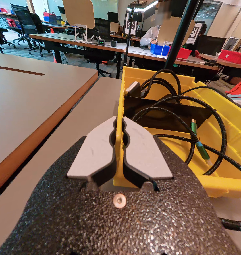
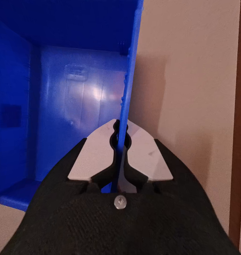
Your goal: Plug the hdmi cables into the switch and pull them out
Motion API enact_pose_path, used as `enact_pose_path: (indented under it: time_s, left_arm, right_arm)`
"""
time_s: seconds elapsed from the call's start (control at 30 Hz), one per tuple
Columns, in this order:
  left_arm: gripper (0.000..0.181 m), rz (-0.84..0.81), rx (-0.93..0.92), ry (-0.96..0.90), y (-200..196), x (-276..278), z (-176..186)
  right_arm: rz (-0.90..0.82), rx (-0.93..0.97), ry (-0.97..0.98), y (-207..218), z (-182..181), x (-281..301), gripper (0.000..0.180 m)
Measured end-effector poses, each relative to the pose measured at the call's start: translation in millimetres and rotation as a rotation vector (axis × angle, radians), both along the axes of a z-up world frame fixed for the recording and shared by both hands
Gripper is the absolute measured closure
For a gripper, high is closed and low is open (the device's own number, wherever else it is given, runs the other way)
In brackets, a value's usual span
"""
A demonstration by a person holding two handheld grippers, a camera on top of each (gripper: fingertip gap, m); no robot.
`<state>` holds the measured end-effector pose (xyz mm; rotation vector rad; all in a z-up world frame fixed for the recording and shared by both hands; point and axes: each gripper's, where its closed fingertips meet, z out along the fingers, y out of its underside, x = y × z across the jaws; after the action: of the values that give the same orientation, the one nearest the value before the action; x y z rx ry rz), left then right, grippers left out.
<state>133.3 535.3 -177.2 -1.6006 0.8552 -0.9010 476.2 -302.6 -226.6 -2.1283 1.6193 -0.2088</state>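
Left gripper [image 1: 118, 121]: fingers clenched on the left wall of a yellow bin [image 1: 165, 143], wall pinched between the two pads. The bin sits on a grey worktop [image 1: 78, 124]; a second worktop with a wood edge lies to the left, well apart from the bin.

Inside the yellow bin: a black divider [image 1: 165, 109] across the middle. Behind it, at the far left corner, a small grey box [image 1: 133, 88], which I take to be the switch; dark cables [image 1: 171, 82] loop up from beside it. Whether any plug is seated in it cannot be told from here. In the near compartment, braided black cables [image 1: 216, 124] lie coiled, with two green-shelled plugs [image 1: 193, 127] loose and unconnected, one pointing up, the other lower and nearer.

Right gripper [image 2: 122, 122]: fingers clenched on the right wall of a blue bin [image 2: 70, 89]. The bin interior shows nothing inside in this view. Pale worktop to its right.

Status, as a judgement: the plugging has not begun, or the cables are already pulled out; the pictures cannot separate the two. Both grippers are occupied with bins, not cables. At least the two green plugs are free, so if the cycle is ahead, everything remains: release the bins, pick a plug, seat it in the switch, withdraw it, repeat.
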Motion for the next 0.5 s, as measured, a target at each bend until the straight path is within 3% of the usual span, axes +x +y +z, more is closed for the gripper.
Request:
enact_pose_path:
  time_s: [0.03, 0.23, 0.37, 0.43, 0.5]
  left_arm:
    - [0.176, 0.000, 0.001, 0.000, 2.2, 1.0, 0.0]
    - [0.176, 0.014, 0.008, 0.004, 4.6, 2.5, 0.2]
    - [0.174, 0.030, 0.047, 0.058, 4.9, 2.1, -0.5]
    - [0.174, 0.025, 0.071, 0.090, 5.1, 1.9, -0.7]
    - [0.173, 0.014, 0.093, 0.144, 5.1, 1.6, -2.0]
  right_arm:
    - [0.001, 0.003, -0.012, 1.3, 0.3, 4.8, 0.175]
    - [0.057, -0.063, -0.139, 4.1, 7.9, 18.9, 0.168]
    - [0.040, -0.227, -0.303, -10.2, 38.1, 17.9, 0.113]
    - [0.035, -0.335, -0.433, -15.0, 70.1, 7.8, 0.106]
    - [0.064, -0.322, -0.571, -0.2, 104.8, -13.4, 0.104]
